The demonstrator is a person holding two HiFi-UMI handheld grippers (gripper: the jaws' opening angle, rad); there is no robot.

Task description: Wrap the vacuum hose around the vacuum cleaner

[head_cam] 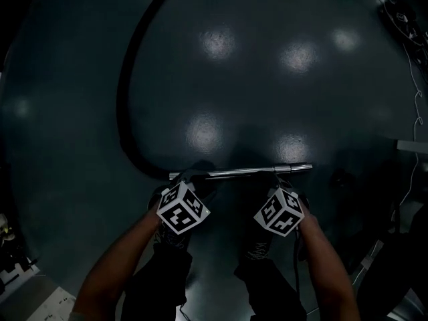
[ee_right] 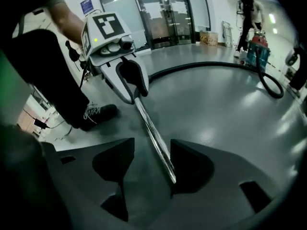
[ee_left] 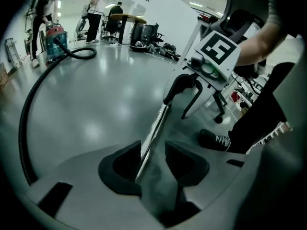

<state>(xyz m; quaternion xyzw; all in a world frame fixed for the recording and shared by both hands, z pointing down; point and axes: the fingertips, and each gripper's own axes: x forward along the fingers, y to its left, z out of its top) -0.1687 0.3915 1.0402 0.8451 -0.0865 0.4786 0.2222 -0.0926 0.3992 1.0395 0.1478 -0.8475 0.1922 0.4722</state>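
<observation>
A chrome wand tube (head_cam: 241, 172) lies flat on the dark floor, joined at its left end to the black hose (head_cam: 124, 92). The hose curves away to the red and blue vacuum cleaner (ee_left: 54, 41), which is also in the right gripper view (ee_right: 256, 51). My left gripper (ee_left: 153, 152) is open around the tube (ee_left: 152, 133), which rests against the left pad with a gap on the other side. My right gripper (ee_right: 152, 152) is open around the tube's other end (ee_right: 156, 138), which runs close to the right pad. In the head view, both grippers (head_cam: 190, 179) (head_cam: 284, 176) hover low over the tube.
My shoes (head_cam: 257, 249) stand just behind the tube. People stand by the vacuum cleaner (ee_left: 41, 13) and at a round table (ee_left: 125, 18) far off. Office chairs and cables (ee_left: 216, 104) sit to the right. Glass doors (ee_right: 163, 13) close the far wall.
</observation>
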